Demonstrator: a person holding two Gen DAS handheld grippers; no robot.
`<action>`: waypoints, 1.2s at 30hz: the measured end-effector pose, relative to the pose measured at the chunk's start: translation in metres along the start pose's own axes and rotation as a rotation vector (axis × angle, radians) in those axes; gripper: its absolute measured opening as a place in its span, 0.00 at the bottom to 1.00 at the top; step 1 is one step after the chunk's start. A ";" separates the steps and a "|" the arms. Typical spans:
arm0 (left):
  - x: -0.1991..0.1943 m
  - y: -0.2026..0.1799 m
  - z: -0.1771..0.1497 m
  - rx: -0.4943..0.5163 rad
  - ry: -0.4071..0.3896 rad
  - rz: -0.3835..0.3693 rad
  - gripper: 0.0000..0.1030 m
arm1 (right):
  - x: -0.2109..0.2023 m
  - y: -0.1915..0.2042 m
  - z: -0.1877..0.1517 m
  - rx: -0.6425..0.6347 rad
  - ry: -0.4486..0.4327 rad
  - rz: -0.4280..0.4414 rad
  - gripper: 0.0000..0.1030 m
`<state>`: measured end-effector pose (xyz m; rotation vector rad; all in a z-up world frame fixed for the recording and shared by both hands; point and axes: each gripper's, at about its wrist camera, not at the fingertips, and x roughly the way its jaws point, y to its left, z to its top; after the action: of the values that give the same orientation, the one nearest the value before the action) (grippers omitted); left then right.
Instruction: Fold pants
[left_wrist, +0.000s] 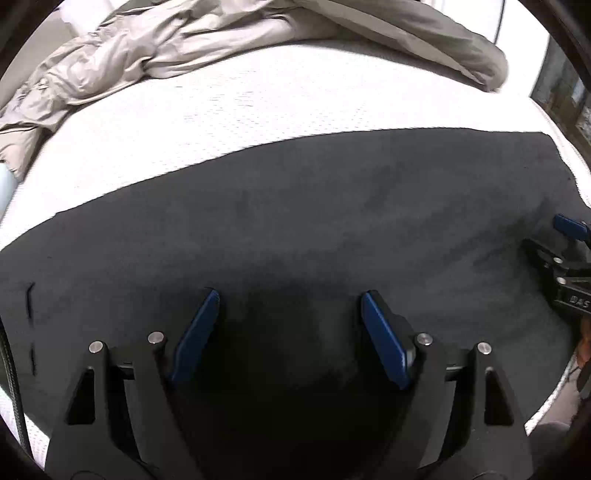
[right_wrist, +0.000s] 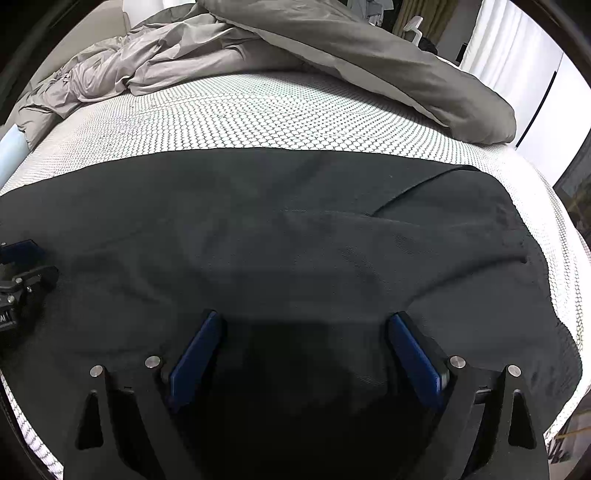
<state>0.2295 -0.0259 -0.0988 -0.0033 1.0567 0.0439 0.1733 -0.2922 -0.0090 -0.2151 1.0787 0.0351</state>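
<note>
We see the dark pants (left_wrist: 295, 221) spread flat across the near part of the white mattress (left_wrist: 221, 118), with the rumpled grey duvet (left_wrist: 184, 40) beyond them at the far side. Only the right wrist view shows a diagonal fold edge in the pants toward their right end (right_wrist: 417, 192); only the left wrist view shows short dark stitch marks near their left end. The left gripper (left_wrist: 290, 306) hangs over the pants, jaws apart, nothing between them. The right gripper (right_wrist: 304, 328) does likewise, jaws spread wide over the cloth.
</note>
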 end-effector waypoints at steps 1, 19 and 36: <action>0.000 0.008 0.000 -0.014 -0.001 0.012 0.75 | 0.000 -0.001 0.000 -0.001 -0.001 0.000 0.91; -0.011 0.031 -0.013 -0.058 0.019 0.087 0.75 | -0.020 0.042 0.029 -0.017 -0.056 0.127 0.93; -0.023 0.048 -0.022 -0.067 0.032 0.020 0.75 | 0.024 0.014 0.048 0.001 0.019 -0.165 0.96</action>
<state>0.1972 0.0204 -0.0892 -0.0544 1.0872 0.0977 0.2247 -0.2711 -0.0108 -0.3032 1.0770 -0.1153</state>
